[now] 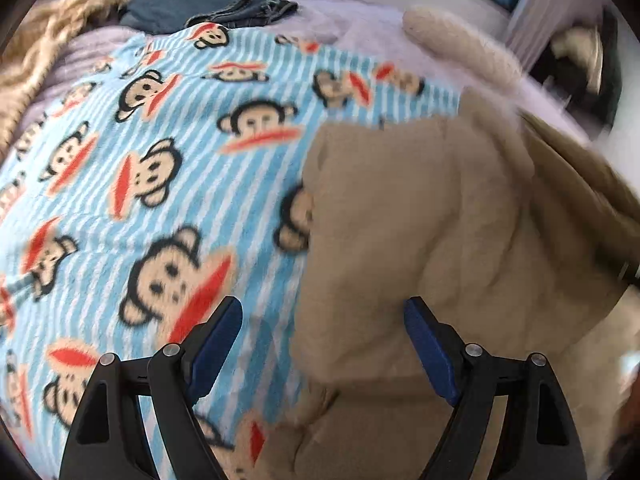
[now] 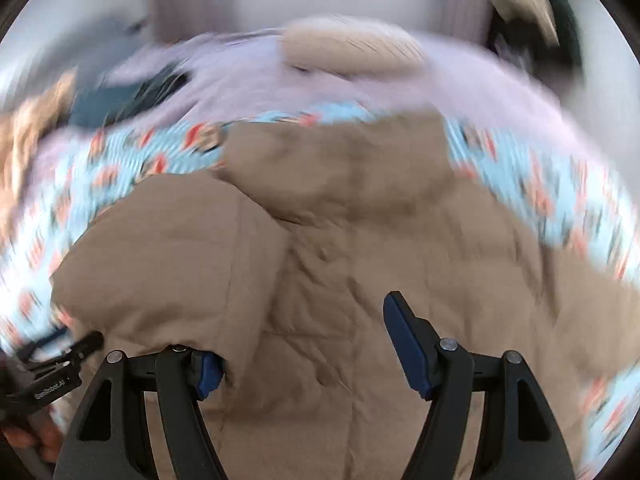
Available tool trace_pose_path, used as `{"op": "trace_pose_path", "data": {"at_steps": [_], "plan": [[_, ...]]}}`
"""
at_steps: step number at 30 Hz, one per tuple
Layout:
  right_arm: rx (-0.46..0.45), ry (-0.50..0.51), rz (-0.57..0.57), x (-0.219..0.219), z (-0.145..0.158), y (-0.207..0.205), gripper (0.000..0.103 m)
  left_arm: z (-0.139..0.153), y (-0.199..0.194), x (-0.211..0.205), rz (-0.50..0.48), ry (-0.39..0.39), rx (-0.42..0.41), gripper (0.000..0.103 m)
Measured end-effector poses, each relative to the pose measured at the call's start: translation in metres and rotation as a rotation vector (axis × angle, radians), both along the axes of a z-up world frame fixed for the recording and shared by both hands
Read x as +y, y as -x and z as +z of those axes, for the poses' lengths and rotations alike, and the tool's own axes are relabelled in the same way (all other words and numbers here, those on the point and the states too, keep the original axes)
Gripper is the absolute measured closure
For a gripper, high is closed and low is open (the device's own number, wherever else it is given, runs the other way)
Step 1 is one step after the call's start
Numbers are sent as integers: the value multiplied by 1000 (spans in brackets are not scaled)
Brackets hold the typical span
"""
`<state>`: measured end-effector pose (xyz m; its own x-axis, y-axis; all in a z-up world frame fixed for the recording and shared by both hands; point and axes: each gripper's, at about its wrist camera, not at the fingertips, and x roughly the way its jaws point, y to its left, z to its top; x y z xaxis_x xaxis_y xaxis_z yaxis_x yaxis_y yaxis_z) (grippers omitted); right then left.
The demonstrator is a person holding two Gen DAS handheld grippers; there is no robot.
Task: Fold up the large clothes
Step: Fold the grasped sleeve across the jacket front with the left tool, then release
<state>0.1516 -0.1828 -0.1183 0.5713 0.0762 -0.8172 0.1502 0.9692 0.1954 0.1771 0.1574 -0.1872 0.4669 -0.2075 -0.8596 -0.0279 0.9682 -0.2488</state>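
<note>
- In the left wrist view, we held the left gripper (image 1: 323,330) with its jaws spread wide and nothing pinched between them.
- Below it lay the tan padded coat (image 1: 432,240), and its left edge ran just between the two blue pads (image 1: 218,344).
- The coat rested on the striped monkey blanket (image 1: 160,152), which spread out to the left of the coat.
- Beyond the blanket, far from the coat, we saw dark folded jeans (image 1: 208,6) on the lilac bedsheet (image 1: 352,20), and a cream fluffy cushion (image 1: 460,44) behind the coat.
- In the right wrist view, strongly blurred, the right gripper (image 2: 304,344) stood over the middle of the coat (image 2: 360,240) with its jaws apart.
- A folded sleeve (image 2: 168,264) of the coat lay over the left finger and covered most of its pad (image 2: 208,374); we could not tell whether it touched the pad.
- The blanket (image 2: 532,184) showed around the coat on both sides.
- At the left of the coat, low in the picture, a part of the other gripper (image 2: 52,368) and a hand (image 2: 36,440) were visible.
</note>
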Motion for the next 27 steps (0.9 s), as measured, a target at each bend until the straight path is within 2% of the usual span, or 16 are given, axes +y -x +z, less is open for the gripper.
{"op": "trace_pose_path", "data": {"at_steps": [2, 4, 6, 7, 8, 9, 10, 12, 14, 18, 22, 23, 24, 25, 26, 27], "plan": [[32, -116, -44, -21, -11, 2, 28, 5, -19, 17, 39, 114, 6, 19], [57, -210, -87, -38, -21, 2, 36, 4, -43, 31, 71, 206, 30, 19], [78, -299, -117, -50, -30, 1, 70, -6, -67, 41, 94, 293, 74, 19], [93, -336, -132, -56, -36, 1, 78, -12, -76, 43, 101, 342, 101, 23], [101, -350, -145, -59, -39, 0, 90, -17, -84, 43, 100, 399, 119, 53], [106, -363, -156, -63, -42, 1, 91, -21, -89, 39, 84, 438, 141, 80], [110, -379, -162, -66, -45, 3, 93, -19, -91, 34, 71, 432, 141, 81], [119, -381, -169, -70, -51, 8, 93, -4, -85, 17, 17, 339, 76, 88], [133, -375, -186, -72, -58, 17, 93, 6, -79, -3, -52, 203, 26, 88], [136, -374, -200, -72, -72, 17, 93, -11, -86, -26, -72, -126, 4, 88], [137, -353, -176, -70, -67, 14, 87, -8, -83, -18, -21, -145, -4, 88], [140, -340, -168, -69, -64, 14, 81, 0, -80, -16, -14, -151, -16, 88], [140, -332, -160, -71, -59, 16, 68, 6, -76, -13, -15, -160, -29, 88], [136, -331, -159, -72, -57, 19, 59, 14, -71, -12, -22, -172, -45, 88], [124, -334, -161, -77, -51, 25, 43, 20, -68, -12, -32, -181, -57, 88], [112, -336, -170, -82, -45, 31, 38, 27, -63, -12, -43, -190, -70, 88]]}}
